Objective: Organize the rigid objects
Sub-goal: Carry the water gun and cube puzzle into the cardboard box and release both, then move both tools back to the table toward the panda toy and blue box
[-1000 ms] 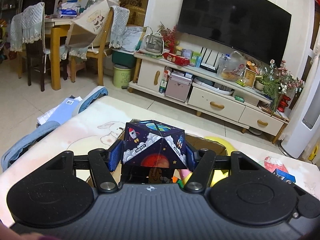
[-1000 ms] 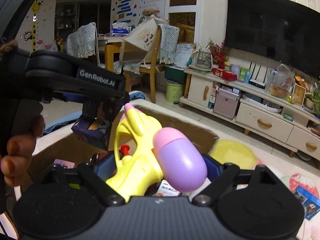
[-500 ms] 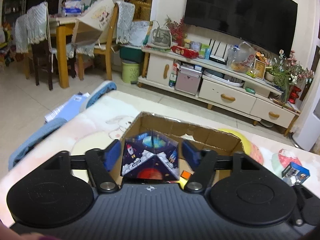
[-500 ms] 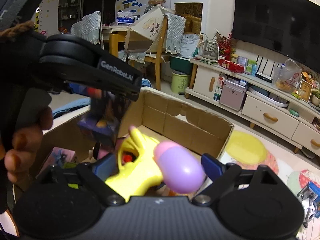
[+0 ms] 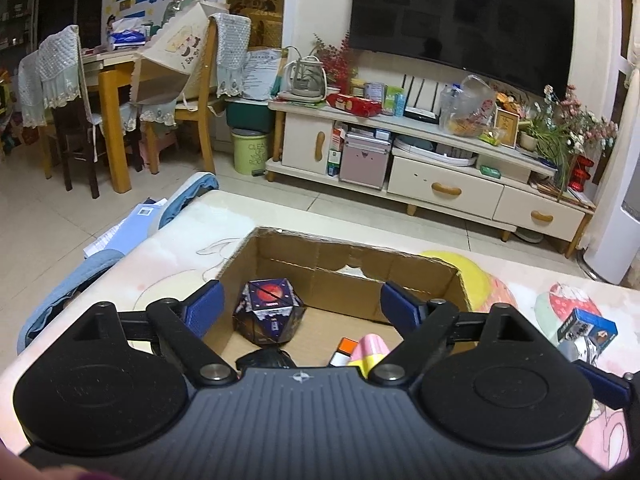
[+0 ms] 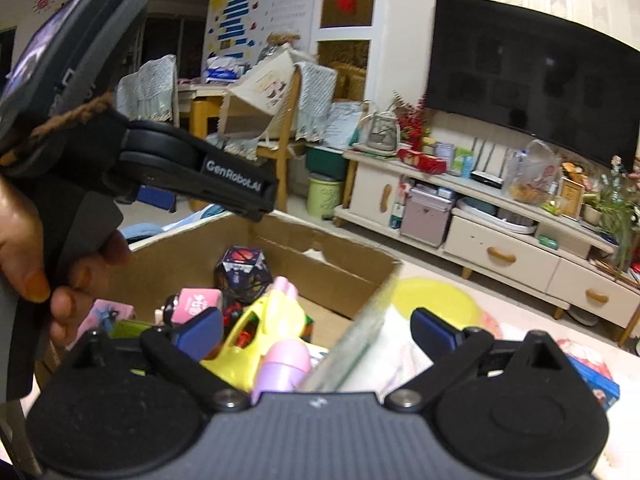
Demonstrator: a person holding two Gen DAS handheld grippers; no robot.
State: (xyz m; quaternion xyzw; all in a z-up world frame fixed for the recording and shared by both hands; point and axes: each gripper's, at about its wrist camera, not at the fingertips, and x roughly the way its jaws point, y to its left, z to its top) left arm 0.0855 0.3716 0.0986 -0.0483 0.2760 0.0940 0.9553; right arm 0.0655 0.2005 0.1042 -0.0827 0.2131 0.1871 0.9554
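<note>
A cardboard box (image 5: 424, 280) stands on the table in front of me. A dark space-printed polyhedron (image 5: 268, 312) lies on the box floor, below and between the fingers of my left gripper (image 5: 302, 308). Its jaws are opening and the pads touch nothing. In the right wrist view a yellow water gun (image 6: 256, 336) with a pink and purple tank lies in the box (image 6: 332, 264), near the polyhedron (image 6: 240, 270). My right gripper (image 6: 318, 330) hangs over the box's right wall, jaws opening, gripping nothing. A hand (image 6: 32, 256) holds the left gripper's black body (image 6: 200, 176) at the left.
More toys fill the box: a pink block (image 6: 198, 302), an orange and white cube (image 5: 344, 350), a black item (image 5: 264, 360). A small blue box (image 5: 588, 326) lies on the table to the right. The TV stand (image 5: 440, 188) and chairs stand beyond the table.
Both grippers opened. The polyhedron fell from the left gripper onto the box floor, and the water gun dropped from the right gripper into the box. The right gripper shifted rightward.
</note>
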